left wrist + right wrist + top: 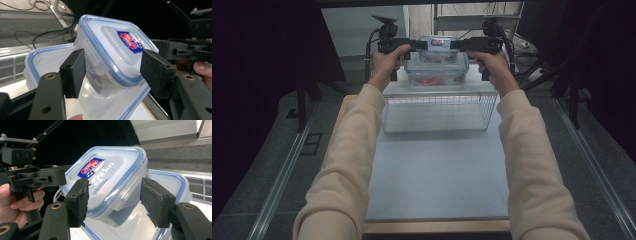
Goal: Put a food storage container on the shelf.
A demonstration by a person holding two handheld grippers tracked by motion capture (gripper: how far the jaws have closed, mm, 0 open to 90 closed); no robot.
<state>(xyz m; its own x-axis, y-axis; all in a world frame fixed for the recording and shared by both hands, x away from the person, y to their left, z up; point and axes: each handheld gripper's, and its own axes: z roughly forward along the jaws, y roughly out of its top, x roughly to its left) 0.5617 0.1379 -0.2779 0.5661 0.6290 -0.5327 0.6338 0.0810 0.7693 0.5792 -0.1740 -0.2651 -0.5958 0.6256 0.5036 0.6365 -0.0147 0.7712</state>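
A small clear lidded container with a blue seal and a red-and-blue label sits tilted on top of a larger clear container with a blue-rimmed lid. My left gripper is at its left end and my right gripper at its right end, facing each other. In the left gripper view the small container lies between the jaws of the left gripper, whose pads stand off it. In the right gripper view the right gripper likewise straddles the small container, and its pads are not pressing on it.
The larger container stands on a white ledge at the far end of the table. A wire basket sits just in front of it. The pale table top stretches toward me. Dark stands and cables flank the table.
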